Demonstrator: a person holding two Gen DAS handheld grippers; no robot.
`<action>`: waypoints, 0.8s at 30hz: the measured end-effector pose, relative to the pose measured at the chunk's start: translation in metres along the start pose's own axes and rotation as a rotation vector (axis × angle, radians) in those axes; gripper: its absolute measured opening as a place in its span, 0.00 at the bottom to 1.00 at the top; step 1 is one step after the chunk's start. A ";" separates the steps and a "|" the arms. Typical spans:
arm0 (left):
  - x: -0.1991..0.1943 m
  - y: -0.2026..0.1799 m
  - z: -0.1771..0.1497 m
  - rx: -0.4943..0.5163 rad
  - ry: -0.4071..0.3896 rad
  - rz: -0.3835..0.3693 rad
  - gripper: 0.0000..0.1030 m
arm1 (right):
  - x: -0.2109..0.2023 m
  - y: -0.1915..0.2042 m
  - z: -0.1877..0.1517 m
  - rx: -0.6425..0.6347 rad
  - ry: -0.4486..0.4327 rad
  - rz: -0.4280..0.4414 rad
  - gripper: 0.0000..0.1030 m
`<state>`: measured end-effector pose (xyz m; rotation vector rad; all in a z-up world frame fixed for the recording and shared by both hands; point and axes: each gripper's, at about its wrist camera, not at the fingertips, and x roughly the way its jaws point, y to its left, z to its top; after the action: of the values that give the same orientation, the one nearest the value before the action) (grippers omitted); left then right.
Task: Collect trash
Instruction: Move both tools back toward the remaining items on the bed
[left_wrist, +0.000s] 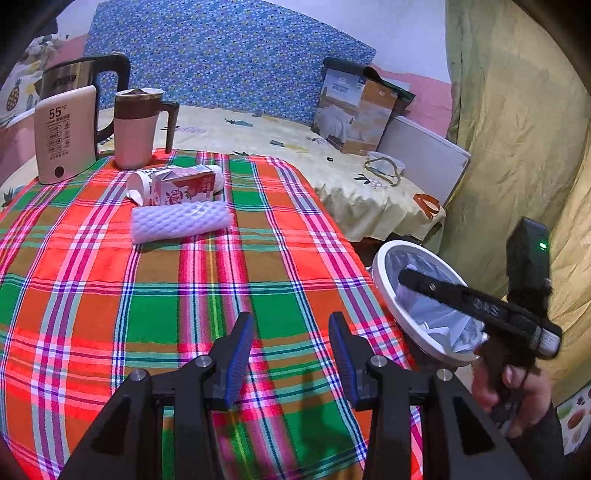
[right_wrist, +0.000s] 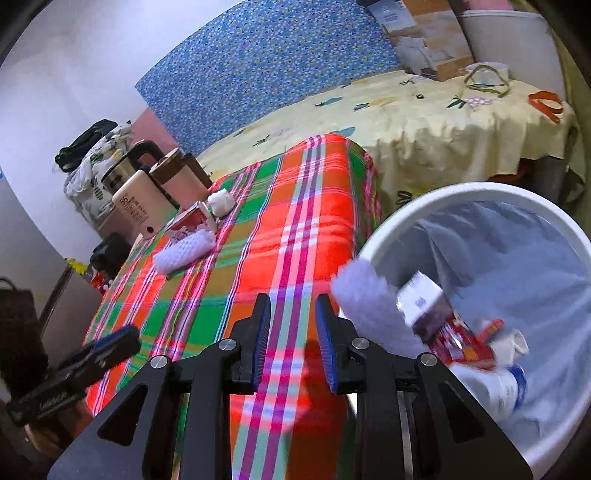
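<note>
On the plaid tablecloth (left_wrist: 229, 280) lie a white foam net sleeve (left_wrist: 181, 220), a pink strawberry milk carton (left_wrist: 184, 186) and a white cup (left_wrist: 142, 182) on its side behind it. My left gripper (left_wrist: 291, 356) is open and empty over the near part of the table. The white bin (right_wrist: 480, 199) with a blue liner stands off the table's right edge. A white foam piece (right_wrist: 364, 295), blurred, is at its rim beside several cartons inside. My right gripper (right_wrist: 291, 341) is open and empty next to the bin; it also shows in the left wrist view (left_wrist: 410, 277).
A kettle (left_wrist: 83, 79), a cream 55° appliance (left_wrist: 64, 134) and a lidded mug (left_wrist: 135, 127) stand at the table's far left. Behind is a bed with a yellow sheet (left_wrist: 258, 133), a cardboard box (left_wrist: 356, 110) and a yellow curtain (left_wrist: 517, 147) at right.
</note>
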<state>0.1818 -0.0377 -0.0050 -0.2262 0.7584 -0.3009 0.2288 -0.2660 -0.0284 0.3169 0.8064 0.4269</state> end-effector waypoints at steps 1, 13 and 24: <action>0.000 0.001 0.000 -0.001 0.000 0.002 0.41 | 0.002 -0.005 0.003 0.007 -0.012 -0.041 0.27; -0.003 0.008 0.003 -0.016 -0.014 0.003 0.41 | -0.060 -0.033 -0.009 0.143 -0.110 -0.224 0.34; -0.035 0.029 -0.007 -0.051 -0.037 0.063 0.41 | -0.055 0.014 -0.019 0.017 -0.057 -0.148 0.34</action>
<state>0.1583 0.0004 0.0038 -0.2550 0.7353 -0.2178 0.1776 -0.2784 -0.0007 0.2819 0.7721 0.2718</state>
